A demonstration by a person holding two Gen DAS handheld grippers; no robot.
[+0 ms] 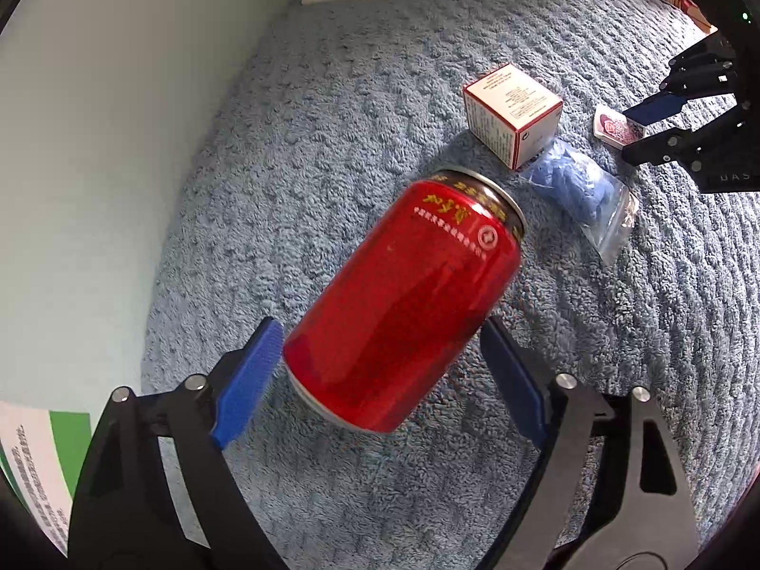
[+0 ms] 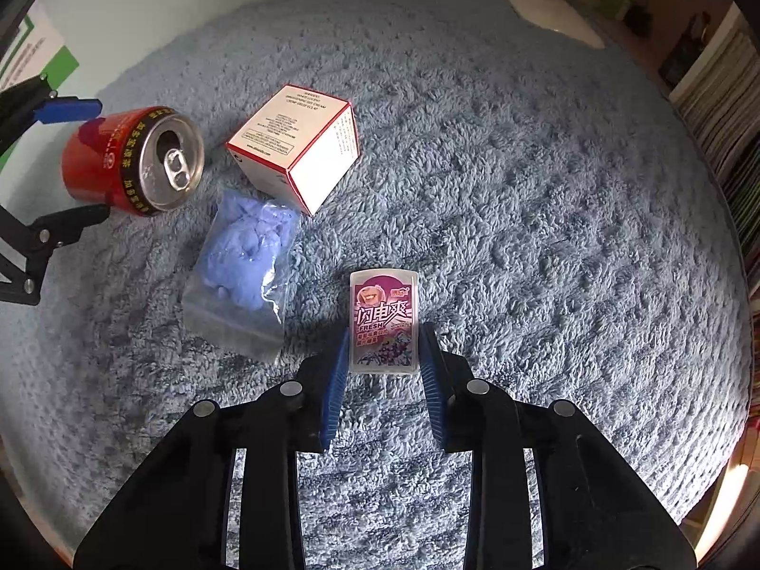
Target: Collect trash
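Blue ribbed pads line both pairs of tongs, and we read the pose of each from what lies between them. Our right tongs (image 2: 384, 370) stand narrowly apart astride the small purple packet (image 2: 384, 320), a pad close along each long side; whether the pads already touch it we cannot tell, since the pile of the rug hides the lower edges. The packet lies flat, so coming at it lengthwise with a pad on each long edge looks like the only sensible bite.

Our left tongs (image 1: 375, 370) are spread wide on either side of the red can (image 1: 403, 304), which lies on its side near the rug's left edge, its opened top (image 2: 171, 161) turned toward the middle. Gaps seem to show on both flanks, so we judge it not yet gripped. Taking it across the round body suits a lying can, though it may roll as the pads meet it.

Further out, toward the middle of the blue rug (image 2: 546, 190), sit the white carton (image 2: 297, 147) with red edging and, just beside it, the clear bag (image 2: 242, 261) of blue gloves. Both are untouched and likely wait their turn. At the rug's far edge lies something white (image 2: 551, 4). No bin shows in either view.
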